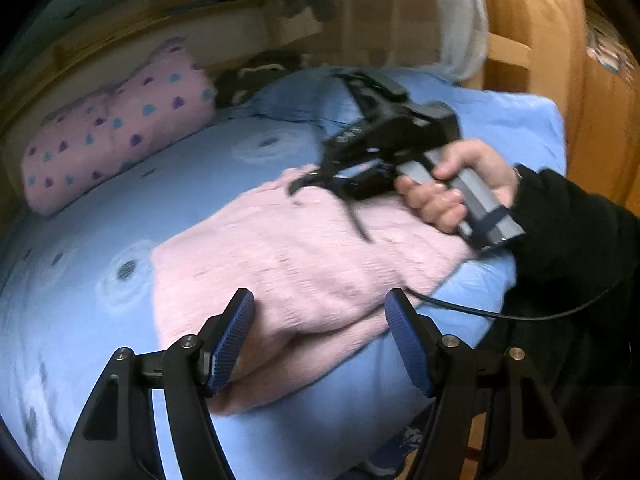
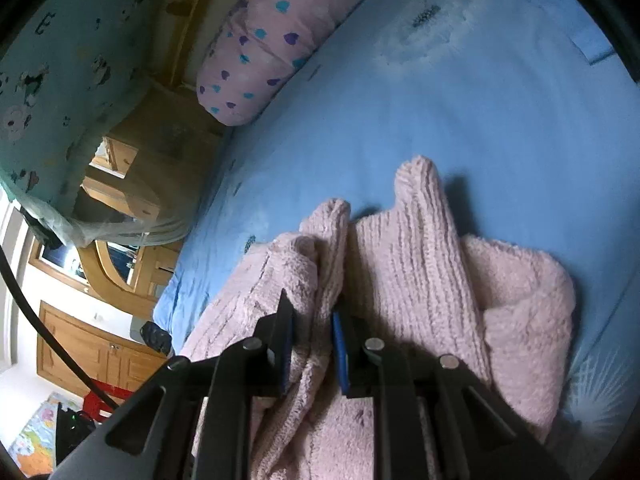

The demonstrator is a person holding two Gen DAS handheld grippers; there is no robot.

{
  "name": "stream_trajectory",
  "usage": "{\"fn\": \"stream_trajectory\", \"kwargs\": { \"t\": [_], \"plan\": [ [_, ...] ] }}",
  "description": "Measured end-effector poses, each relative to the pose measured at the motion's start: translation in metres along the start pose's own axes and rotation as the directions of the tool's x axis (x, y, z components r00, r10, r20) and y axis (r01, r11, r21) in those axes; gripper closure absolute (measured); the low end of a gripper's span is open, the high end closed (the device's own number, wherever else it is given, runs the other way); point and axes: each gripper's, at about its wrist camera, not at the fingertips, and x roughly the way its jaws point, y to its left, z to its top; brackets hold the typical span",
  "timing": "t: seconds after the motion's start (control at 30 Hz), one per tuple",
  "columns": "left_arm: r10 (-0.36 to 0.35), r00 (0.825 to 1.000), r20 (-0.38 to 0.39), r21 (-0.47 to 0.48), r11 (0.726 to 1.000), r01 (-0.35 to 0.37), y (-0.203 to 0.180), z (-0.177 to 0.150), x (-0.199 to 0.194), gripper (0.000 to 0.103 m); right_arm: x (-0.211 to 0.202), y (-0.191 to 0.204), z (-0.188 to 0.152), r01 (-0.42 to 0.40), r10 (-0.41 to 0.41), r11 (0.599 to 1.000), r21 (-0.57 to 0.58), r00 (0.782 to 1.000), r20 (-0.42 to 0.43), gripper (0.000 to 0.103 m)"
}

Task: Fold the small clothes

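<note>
Pink sweater pinched in right claw.

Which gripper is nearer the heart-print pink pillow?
Hard to call; likely the right. The right gripper is clamped on the pink sweater toward the pillow; the left gripper stands open at the sweater's near edge.

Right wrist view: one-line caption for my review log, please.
Right gripper pinches a fold of the pink knitted sweater lying on the blue bedsheet, with a heart-print pillow behind.

Blue bed, heart-print pillow, wooden cupboards
</note>
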Motion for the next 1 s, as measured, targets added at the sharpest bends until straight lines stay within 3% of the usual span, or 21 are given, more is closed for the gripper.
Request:
{"fn": "stream_trajectory", "kwargs": {
  "t": [0.13,0.23,0.27,0.3,0.33,0.4,0.5,0.57,0.63,0.73,0.93,1.0],
  "plan": [
    [0.03,0.999,-0.015,0.157,0.987,-0.027,-0.021,0.006,0.015,0.053,0.001,-0.004,-0.002,-0.002,0.002,1.0,-0.005,1.0,0.0,0.086],
    [0.058,0.997,-0.044,0.342,0.939,-0.04,-0.037,0.013,0.03,0.054,-0.001,-0.006,-0.005,0.0,0.0,1.0,-0.007,1.0,0.001,0.086],
    [0.086,0.993,-0.08,0.391,0.919,-0.048,-0.039,0.014,0.041,0.056,-0.001,-0.005,-0.005,0.001,-0.001,1.0,-0.008,1.0,0.001,0.086],
    [0.098,0.99,-0.098,0.405,0.913,-0.051,-0.04,0.015,0.046,0.071,-0.002,-0.005,-0.005,-0.004,0.004,1.0,-0.005,1.0,0.001,0.086],
    [0.089,0.988,-0.127,0.401,0.916,-0.031,-0.039,0.017,0.051,0.093,-0.002,-0.005,-0.005,-0.009,0.009,1.0,-0.002,1.0,0.002,0.085],
    [0.052,0.988,-0.144,0.336,0.942,-0.001,-0.035,0.022,0.048,0.102,-0.006,-0.004,-0.006,-0.022,0.022,1.0,0.007,1.0,0.003,0.085],
    [-0.035,0.997,-0.068,0.124,0.991,0.043,-0.022,0.039,0.024,0.103,-0.025,0.003,-0.008,-0.04,0.04,0.999,0.016,0.999,0.022,0.086],
    [-0.067,0.998,-0.017,0.017,0.998,0.067,-0.02,0.052,0.008,0.103,-0.048,0.011,-0.011,-0.059,0.058,0.998,0.014,0.997,0.058,0.086],
    [-0.088,0.996,0.016,0.017,0.996,0.088,-0.029,0.062,0.0,0.103,-0.069,0.02,-0.009,-0.052,0.052,0.999,0.002,0.994,0.094,0.086],
    [-0.078,0.997,0.001,0.071,0.994,0.078,-0.045,0.067,0.01,0.103,-0.082,0.028,0.0,-0.007,0.011,0.999,-0.035,0.994,0.112,0.086],
    [-0.148,0.988,-0.04,-0.041,0.988,0.146,-0.051,0.069,0.04,0.103,-0.057,0.01,0.016,0.121,-0.121,0.993,0.004,0.993,-0.004,0.086],
    [-0.168,0.985,-0.027,-0.049,0.985,0.167,-0.051,0.072,0.041,0.103,-0.057,0.002,0.018,0.127,-0.126,0.991,0.036,0.992,-0.014,0.086]
  ]
}}
